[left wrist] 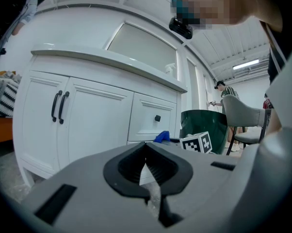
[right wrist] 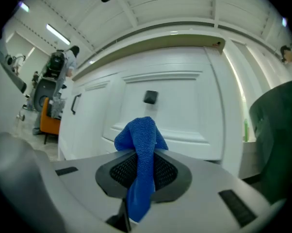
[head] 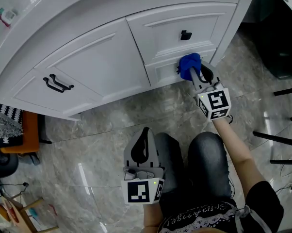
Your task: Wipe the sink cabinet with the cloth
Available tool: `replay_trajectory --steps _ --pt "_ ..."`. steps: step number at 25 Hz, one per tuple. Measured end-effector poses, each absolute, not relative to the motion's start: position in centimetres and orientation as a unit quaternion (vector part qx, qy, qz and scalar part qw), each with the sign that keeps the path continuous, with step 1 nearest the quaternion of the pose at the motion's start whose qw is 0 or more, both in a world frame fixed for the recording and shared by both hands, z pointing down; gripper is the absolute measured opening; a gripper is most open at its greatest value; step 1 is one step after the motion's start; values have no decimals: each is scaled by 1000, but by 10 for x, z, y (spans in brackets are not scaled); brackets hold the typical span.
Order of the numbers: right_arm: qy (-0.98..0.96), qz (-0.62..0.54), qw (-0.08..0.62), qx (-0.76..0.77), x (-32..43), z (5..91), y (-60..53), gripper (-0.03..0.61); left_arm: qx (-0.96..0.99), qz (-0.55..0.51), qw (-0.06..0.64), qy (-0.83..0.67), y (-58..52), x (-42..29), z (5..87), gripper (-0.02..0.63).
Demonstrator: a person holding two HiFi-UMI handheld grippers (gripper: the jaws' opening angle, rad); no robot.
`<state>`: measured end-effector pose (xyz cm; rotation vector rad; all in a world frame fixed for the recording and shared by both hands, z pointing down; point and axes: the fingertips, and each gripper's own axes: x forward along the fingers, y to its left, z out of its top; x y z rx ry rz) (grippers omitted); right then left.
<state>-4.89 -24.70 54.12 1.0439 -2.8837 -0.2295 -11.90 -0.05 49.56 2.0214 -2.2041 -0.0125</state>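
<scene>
The white sink cabinet (head: 102,62) fills the top of the head view, with two black door handles (head: 57,84) and a drawer knob (head: 186,35). My right gripper (head: 193,72) is shut on a blue cloth (head: 188,63), which sits against the lower panel under the knobbed drawer. In the right gripper view the cloth (right wrist: 138,140) bulges out of the jaws just in front of the drawer front (right wrist: 185,115), below the knob (right wrist: 150,97). My left gripper (head: 145,147) hangs shut and holds nothing above the knees, well back from the cabinet (left wrist: 97,120).
Grey marble floor (head: 102,144) lies before the cabinet. An orange stool (head: 24,132) stands at the left and black chair legs (head: 282,135) at the right. A dark green bin (left wrist: 204,123) and a grey chair (left wrist: 243,120) stand beyond the cabinet's right end.
</scene>
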Motion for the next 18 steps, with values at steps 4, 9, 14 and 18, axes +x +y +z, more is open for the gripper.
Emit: replay_trajectory --steps 4,9,14,18 --pt "-968 -90 44 230 -116 554 -198 60 670 -4 73 -738 1 -121 493 5" --pt "-972 -103 102 184 -160 596 -186 60 663 0 71 -745 5 -124 493 5" --pt "-964 -93 157 194 -178 636 -199 60 659 5 73 -749 9 -127 492 5" --pt "-964 -105 153 192 -180 635 -199 60 659 5 73 -749 8 -128 493 5"
